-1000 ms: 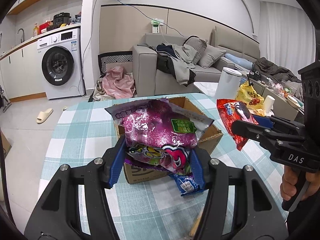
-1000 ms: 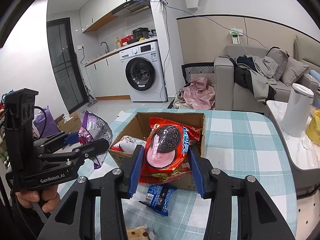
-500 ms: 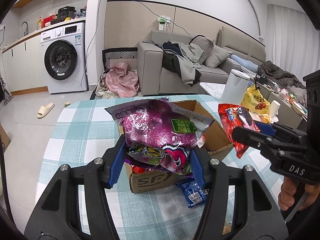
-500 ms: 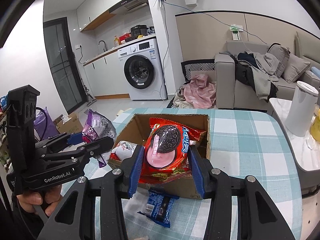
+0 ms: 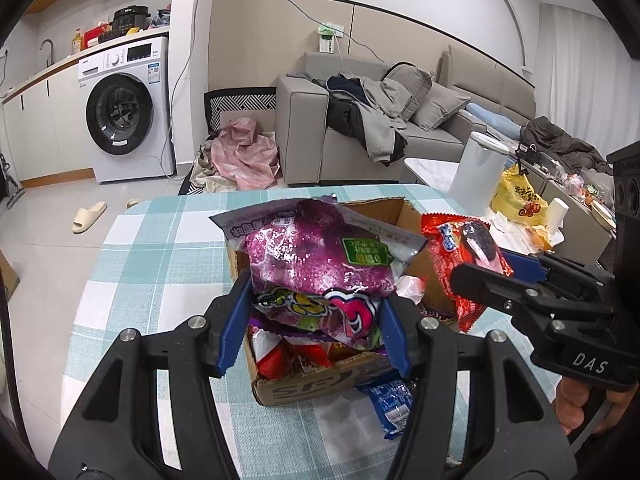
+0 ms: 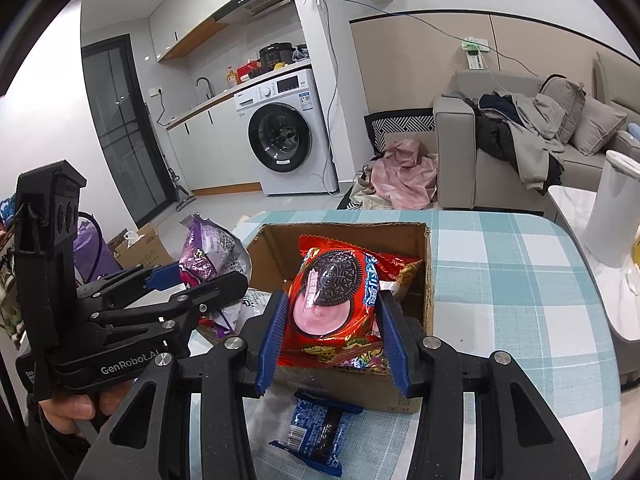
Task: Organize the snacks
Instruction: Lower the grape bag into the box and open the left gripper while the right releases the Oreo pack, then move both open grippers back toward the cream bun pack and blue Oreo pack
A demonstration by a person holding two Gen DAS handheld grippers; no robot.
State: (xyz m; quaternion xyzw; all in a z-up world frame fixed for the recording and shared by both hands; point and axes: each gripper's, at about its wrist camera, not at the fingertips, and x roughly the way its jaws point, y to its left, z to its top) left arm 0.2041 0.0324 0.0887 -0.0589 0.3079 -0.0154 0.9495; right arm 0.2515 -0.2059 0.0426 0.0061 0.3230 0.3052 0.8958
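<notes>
In the left wrist view, the left gripper [image 5: 314,322] pinched a purple snack bag [image 5: 320,268] between its blue pads, low in the centre of the frame. The bag stood up out of the gripper and hung over the open cardboard box [image 5: 304,380], which sat on the desk [image 5: 160,264] with its teal checked cloth. More wrappers, red and purple, lay inside the box just beneath the held bag. A blue snack packet [image 5: 394,400] lay flat on the cloth, touching the box's near corner, at the lower right of the gripper.

At the right of that same view the right gripper [image 5: 480,276] came in from the side, clamped on a red Oreo bag [image 5: 460,256] that hung over the box's right edge.

In the right wrist view, the right gripper [image 6: 334,334] was pressed onto the red Oreo bag [image 6: 336,300] at lower centre, the bag rising from between the pads above the box's [image 6: 428,276] open top. The blue packet [image 6: 320,432] lay on the cloth directly below the gripper, in front of the box's near wall. At the left of the frame the left gripper [image 6: 208,280] held the purple bag [image 6: 204,252] beside the box's left wall, and a hand [image 6: 76,408] gripped its handle at the lower left.
</notes>
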